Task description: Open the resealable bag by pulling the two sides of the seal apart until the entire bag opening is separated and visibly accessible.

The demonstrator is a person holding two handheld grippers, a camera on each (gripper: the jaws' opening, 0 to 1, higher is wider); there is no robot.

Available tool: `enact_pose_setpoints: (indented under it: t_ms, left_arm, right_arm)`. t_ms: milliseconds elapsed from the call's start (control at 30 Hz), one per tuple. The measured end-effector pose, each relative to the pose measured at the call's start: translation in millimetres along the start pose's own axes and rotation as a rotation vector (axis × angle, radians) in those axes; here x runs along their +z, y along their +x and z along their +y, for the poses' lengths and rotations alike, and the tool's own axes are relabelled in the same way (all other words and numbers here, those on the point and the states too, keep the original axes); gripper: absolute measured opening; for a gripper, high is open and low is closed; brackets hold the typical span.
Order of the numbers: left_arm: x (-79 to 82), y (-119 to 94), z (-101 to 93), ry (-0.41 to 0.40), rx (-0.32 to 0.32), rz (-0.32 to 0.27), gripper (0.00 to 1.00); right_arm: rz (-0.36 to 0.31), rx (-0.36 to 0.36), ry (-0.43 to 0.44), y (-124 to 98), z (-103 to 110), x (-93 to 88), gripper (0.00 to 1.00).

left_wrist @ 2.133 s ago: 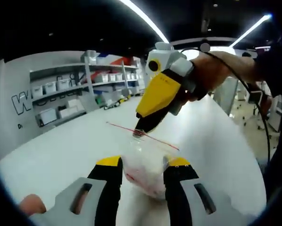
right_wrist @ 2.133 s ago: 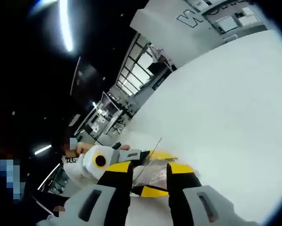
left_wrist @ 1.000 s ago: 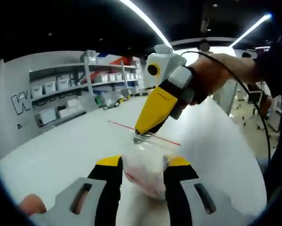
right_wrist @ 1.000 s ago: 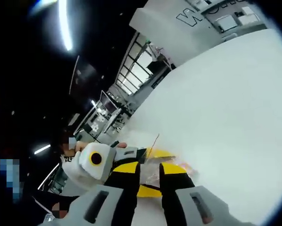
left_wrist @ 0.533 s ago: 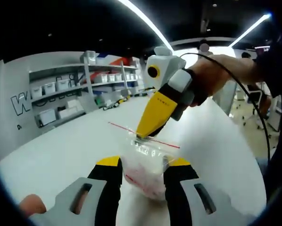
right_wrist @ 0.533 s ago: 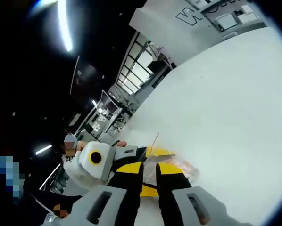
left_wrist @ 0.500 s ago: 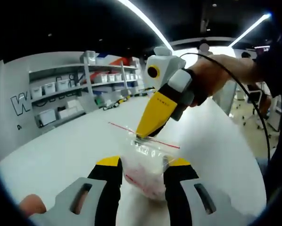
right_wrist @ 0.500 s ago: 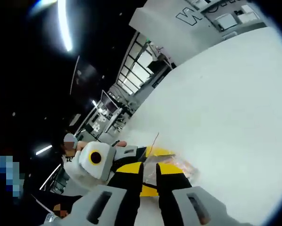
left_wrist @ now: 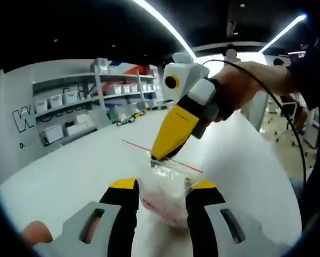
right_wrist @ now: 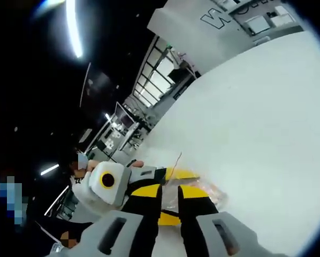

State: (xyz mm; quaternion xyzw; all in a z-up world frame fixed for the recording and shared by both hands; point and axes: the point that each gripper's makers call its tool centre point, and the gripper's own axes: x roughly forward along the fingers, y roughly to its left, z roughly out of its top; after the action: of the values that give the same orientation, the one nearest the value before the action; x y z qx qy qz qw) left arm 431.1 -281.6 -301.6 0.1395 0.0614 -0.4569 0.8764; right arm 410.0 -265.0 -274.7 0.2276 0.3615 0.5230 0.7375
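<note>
A clear resealable bag [left_wrist: 162, 193] with a red seal strip [left_wrist: 162, 158] and pinkish contents hangs over the white table [left_wrist: 69, 171]. My left gripper [left_wrist: 162, 199] is shut on the bag's body, its yellow-tipped jaws pressing both sides. My right gripper [left_wrist: 159, 157] comes down from the upper right and pinches the bag's top edge at the seal. In the right gripper view, my right gripper [right_wrist: 169, 194] has its jaws nearly together on the bag's clear plastic [right_wrist: 173, 197], and the left gripper [right_wrist: 165, 175] lies just beyond it.
Grey shelves [left_wrist: 80, 101] with white bins line the far wall. A person's hand [left_wrist: 240, 80] holds the right gripper, with a black cable [left_wrist: 288, 123] looping down. The white table [right_wrist: 256, 118] spreads wide. A fingertip [left_wrist: 36, 233] shows at the lower left.
My right gripper's jaws have narrowed onto the bag's top edge, and it has shifted slightly left at the seal. My left gripper keeps its hold.
</note>
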Motion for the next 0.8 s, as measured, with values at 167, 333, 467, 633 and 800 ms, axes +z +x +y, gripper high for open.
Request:
enact_pose_setpoints:
  t_ms: [167, 333, 467, 633, 800]
  left_arm:
    - [-0.7, -0.4, 1.0, -0.001, 0.001, 0.002, 0.34]
    - [-0.4, -0.1, 0.7, -0.004, 0.002, 0.0, 0.34]
    - [1.6, 0.2, -0.9, -0.003, -0.001, -0.005, 0.34]
    - [1.8, 0.1, -1.6, 0.003, -0.002, -0.003, 0.34]
    - [1.8, -0.3, -1.7, 0.003, -0.003, -0.002, 0.34]
  right_arm:
    - [-0.004, 0.001, 0.004, -2.7, -0.6, -0.4, 0.06]
    - [-0.007, -0.001, 0.011, -4.7, -2.7, -0.2, 0.06]
    - [-0.004, 0.001, 0.011, -4.0, -2.1, -0.6, 0.06]
    - [0.001, 0.016, 0.017, -2.0, -0.1, -2.4, 0.0]
    - [0.003, 0.027, 0.03, -0.5, 0.1, -3.8, 0.0]
